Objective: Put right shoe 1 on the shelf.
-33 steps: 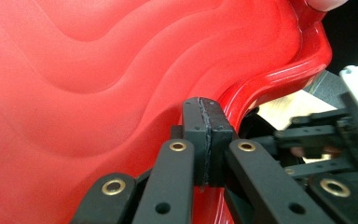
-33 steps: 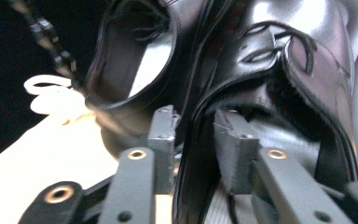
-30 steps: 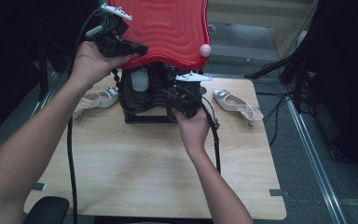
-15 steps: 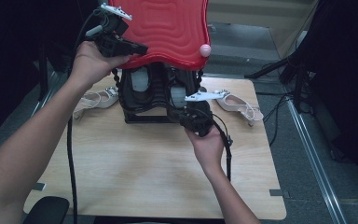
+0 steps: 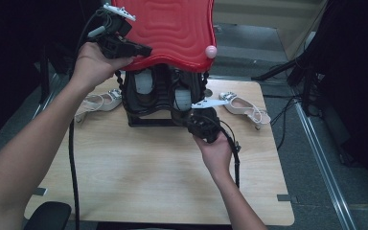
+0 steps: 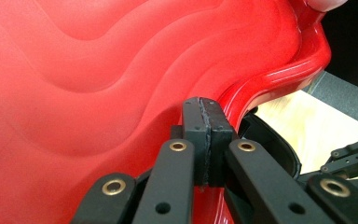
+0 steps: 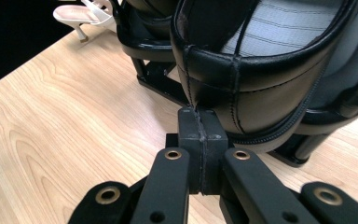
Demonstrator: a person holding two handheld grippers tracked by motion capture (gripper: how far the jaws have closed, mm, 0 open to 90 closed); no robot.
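High view, going left to right: our left tongs (image 5: pixel 141 49) are clamped on the edge of the red lid (image 5: pixel 172 28), holding it tilted up over the black case (image 5: pixel 158 96) at the back of the desk (image 5: pixel 139 172). Our right tongs (image 5: pixel 184 115) sit pressed together at the case's front right rim, with nothing visibly caught between them. A white sandal (image 5: pixel 96 103) lies left of the case, another (image 5: pixel 242 106) to its right. We judge the lid stiff, glossy and likely slippery (the wavy moulding gives no purchase), so the rim is the safest hold. The stitched leather-like rim (image 7: pixel 261 74) looks softer and should bend a little under grip.
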